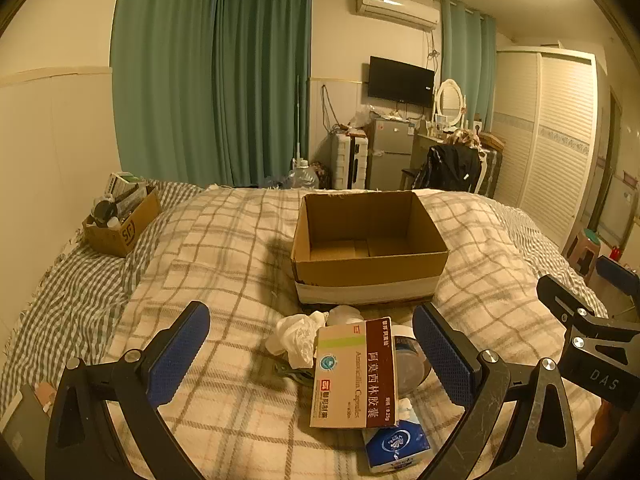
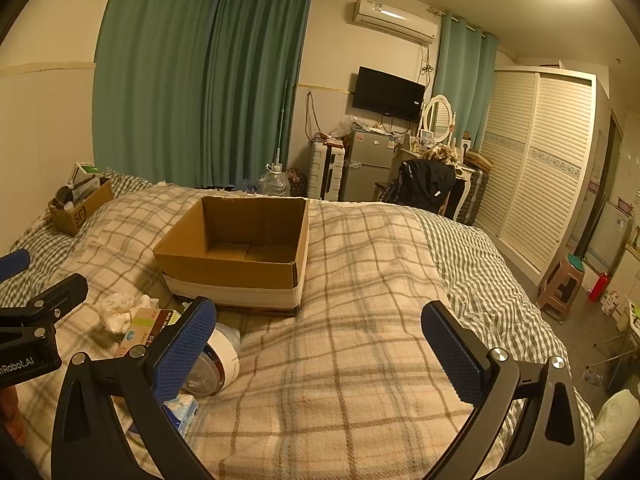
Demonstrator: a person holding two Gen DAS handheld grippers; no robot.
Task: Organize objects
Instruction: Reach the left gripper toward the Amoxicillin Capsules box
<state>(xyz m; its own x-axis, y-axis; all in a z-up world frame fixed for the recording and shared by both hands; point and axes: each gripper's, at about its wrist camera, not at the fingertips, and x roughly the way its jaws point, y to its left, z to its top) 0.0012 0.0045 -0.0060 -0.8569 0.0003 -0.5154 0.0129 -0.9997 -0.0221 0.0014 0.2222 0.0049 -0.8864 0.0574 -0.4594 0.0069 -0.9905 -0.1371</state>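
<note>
Blue tissue pack [image 1: 396, 446] and medicine box [image 1: 354, 374] lie between the left gripper's [image 1: 310, 354] wide-spread, empty fingers, short of the open cardboard box [image 1: 368, 268]. From the right wrist, a lidded jar [image 2: 218, 360] sits behind the left finger [image 2: 184, 352] of the right gripper [image 2: 320, 352], spread wide over plaid blanket [image 2: 360, 320], holding nothing.

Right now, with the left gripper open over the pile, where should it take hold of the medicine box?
Grip the medicine box across its two long edges, coming down from above. It lies flat, label up, between the open left gripper jaws, its long sides facing the pads.
</note>
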